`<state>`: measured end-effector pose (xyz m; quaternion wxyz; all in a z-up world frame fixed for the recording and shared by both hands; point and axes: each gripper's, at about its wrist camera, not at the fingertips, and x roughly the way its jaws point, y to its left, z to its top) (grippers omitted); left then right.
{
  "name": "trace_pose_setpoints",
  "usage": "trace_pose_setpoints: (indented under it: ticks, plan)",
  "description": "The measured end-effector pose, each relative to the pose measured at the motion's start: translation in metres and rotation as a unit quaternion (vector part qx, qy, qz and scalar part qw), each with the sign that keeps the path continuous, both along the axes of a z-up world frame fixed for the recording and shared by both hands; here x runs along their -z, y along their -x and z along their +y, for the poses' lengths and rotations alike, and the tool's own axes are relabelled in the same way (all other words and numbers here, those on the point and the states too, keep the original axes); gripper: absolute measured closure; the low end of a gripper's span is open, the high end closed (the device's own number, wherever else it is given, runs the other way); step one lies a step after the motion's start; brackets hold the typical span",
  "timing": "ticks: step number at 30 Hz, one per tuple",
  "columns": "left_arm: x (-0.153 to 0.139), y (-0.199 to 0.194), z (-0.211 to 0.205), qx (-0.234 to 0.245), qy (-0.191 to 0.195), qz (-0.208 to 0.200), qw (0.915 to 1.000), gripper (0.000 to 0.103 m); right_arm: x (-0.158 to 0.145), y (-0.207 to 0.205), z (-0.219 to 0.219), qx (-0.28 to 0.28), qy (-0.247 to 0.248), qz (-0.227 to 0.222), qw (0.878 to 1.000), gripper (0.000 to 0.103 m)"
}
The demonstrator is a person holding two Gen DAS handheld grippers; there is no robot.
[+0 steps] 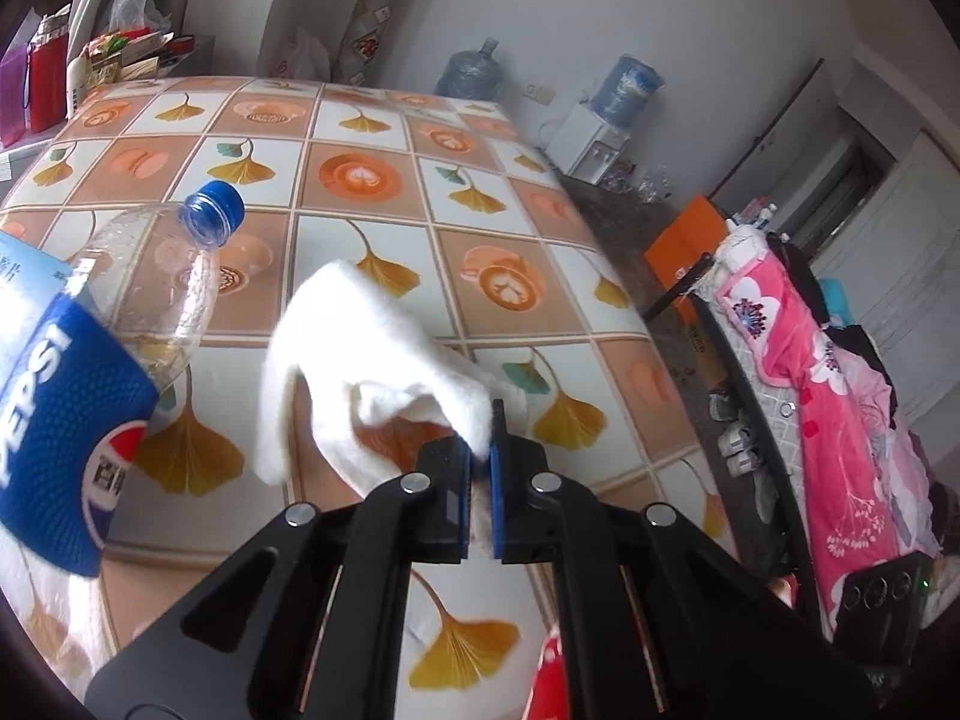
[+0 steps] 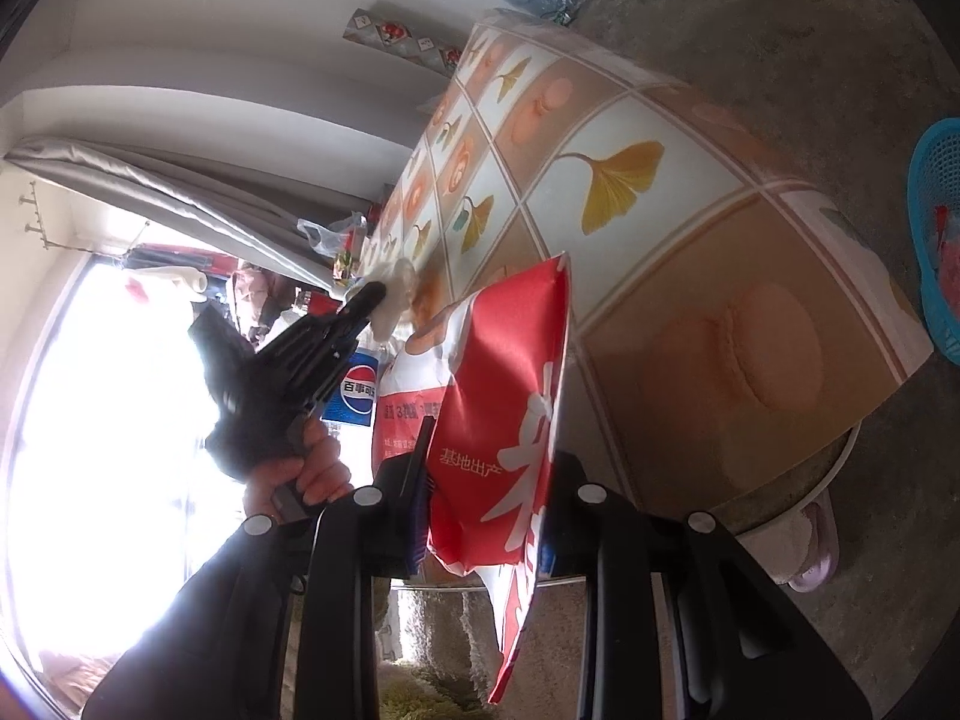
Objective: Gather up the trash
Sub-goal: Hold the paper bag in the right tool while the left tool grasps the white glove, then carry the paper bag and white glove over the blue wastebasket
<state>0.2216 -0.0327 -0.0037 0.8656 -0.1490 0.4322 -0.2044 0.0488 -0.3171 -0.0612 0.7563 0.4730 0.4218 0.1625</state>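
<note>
Left gripper: jaws pressed together on one corner of a crumpled white tissue, which hangs over the tiled tablecloth. An empty Pepsi bottle lies at the left of that view, apparently on the table just beside the tissue and not gripped.

Right gripper: clamped on the lower part of a red and white bag, held at the table's near edge.

Judgement: the step in hand appears to be carrying the tissue to the bag. The hold is on a thin corner only, so the lift should be slow and free of jerks, lest the paper tear or slip. The bag's mouth should be presented steady and wide before the jaws release, with release made over the opening.

Differences between views: the left wrist view alone shows the blue pads biting the tissue, and the bottle's cap. The right wrist view alone shows the hand carrying the left tool, the printing on the bag, and a blue basket on the floor at far right; the tissue there is a small white patch at the tool's tip
</note>
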Motion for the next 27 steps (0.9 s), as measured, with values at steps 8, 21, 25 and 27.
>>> trace_pose_setpoints:
  ticks: [8, 21, 25, 27]
  plan:
    - [-0.058, 0.043, -0.002, 0.045, 0.031, -0.053, 0.9971, 0.1, -0.025, 0.022, -0.019, 0.026, 0.007, -0.04, 0.999, 0.077]
    - [-0.113, 0.092, -0.128, 0.222, 0.053, -0.089, 0.9695, 0.1, -0.058, 0.129, -0.133, 0.218, 0.04, -0.074, 0.972, 0.078]
    - [-0.101, 0.102, -0.203, 0.297, 0.035, -0.067, 0.9518, 0.1, -0.048, 0.179, -0.178, 0.313, 0.078, -0.032, 0.946, 0.077]
    - [-0.089, 0.105, -0.237, 0.328, 0.025, -0.048, 0.943, 0.1, -0.039, 0.197, -0.194, 0.351, 0.102, -0.003, 0.931, 0.077]
